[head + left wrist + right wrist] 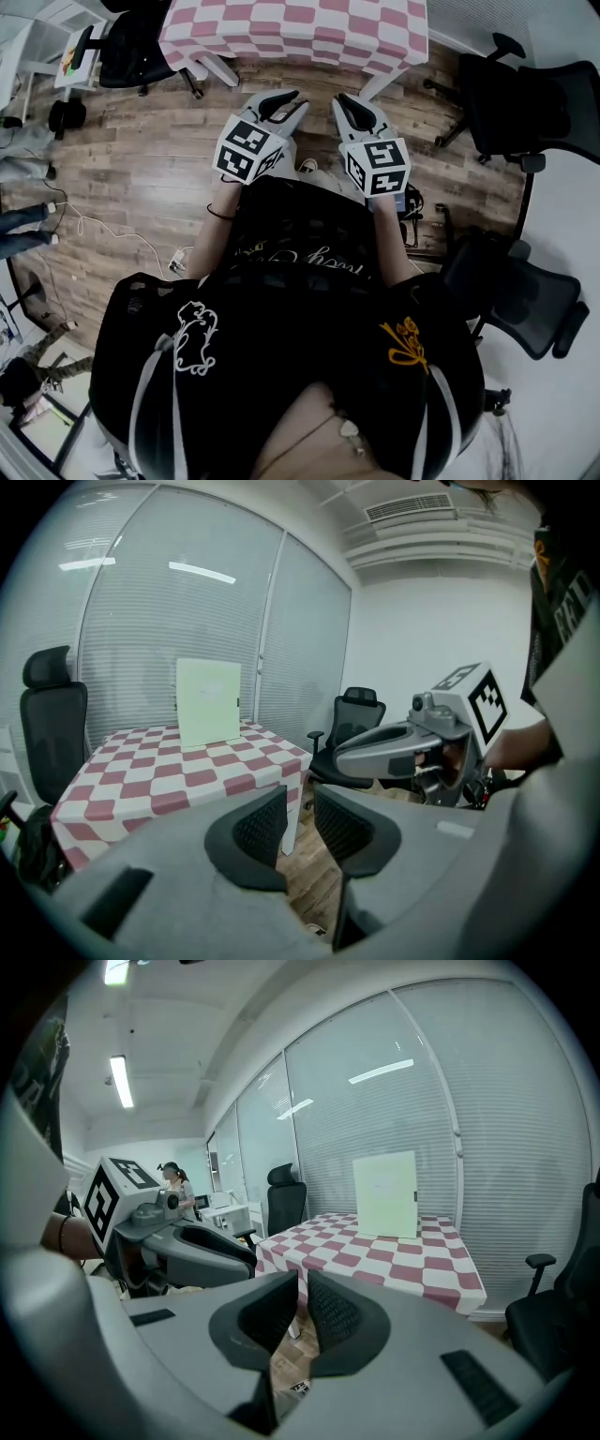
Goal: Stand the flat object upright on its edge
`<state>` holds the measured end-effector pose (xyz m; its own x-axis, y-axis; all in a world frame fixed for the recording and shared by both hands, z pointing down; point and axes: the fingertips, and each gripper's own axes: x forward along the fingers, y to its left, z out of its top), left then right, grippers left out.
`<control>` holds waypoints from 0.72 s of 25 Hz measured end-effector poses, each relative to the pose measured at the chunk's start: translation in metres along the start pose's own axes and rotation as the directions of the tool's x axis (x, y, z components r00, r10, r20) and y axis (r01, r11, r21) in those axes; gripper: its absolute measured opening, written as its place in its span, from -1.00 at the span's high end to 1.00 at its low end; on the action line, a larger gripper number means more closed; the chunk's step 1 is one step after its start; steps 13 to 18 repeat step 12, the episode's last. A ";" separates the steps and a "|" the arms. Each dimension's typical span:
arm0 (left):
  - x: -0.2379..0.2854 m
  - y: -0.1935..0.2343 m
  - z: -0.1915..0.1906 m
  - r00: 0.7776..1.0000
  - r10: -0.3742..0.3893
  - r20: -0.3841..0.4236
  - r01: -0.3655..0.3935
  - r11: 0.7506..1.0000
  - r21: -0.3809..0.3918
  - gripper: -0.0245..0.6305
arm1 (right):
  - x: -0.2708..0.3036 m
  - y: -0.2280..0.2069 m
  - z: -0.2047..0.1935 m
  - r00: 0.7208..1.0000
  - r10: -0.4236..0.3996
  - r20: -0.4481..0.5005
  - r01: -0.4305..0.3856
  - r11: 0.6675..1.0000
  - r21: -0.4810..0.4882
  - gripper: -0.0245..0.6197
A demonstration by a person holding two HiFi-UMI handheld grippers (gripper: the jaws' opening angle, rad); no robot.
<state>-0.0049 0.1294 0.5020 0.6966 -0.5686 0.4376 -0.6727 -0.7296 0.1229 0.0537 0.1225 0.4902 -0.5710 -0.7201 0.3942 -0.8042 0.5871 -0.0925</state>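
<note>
Stiffness and lightness are what we are expecting of the pale green flat panel, which is standing upright at the far side of the checkered worktop. Thin and easily tipped, it is best pinched at its side edges. We are holding both claws empty, well apart from it, left claw a slit apart, right claw closed.
</note>
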 end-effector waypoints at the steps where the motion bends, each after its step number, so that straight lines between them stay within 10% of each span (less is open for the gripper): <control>1: 0.000 0.000 0.000 1.000 -0.001 0.000 0.001 1.000 0.002 0.62 | 0.000 0.000 0.000 1.000 -0.001 -0.001 0.001 1.000 0.000 0.81; 18: 0.011 -0.003 0.002 1.000 -0.008 -0.007 0.008 1.000 0.007 0.62 | 0.000 -0.009 -0.004 1.000 0.000 -0.008 0.000 1.000 -0.004 0.81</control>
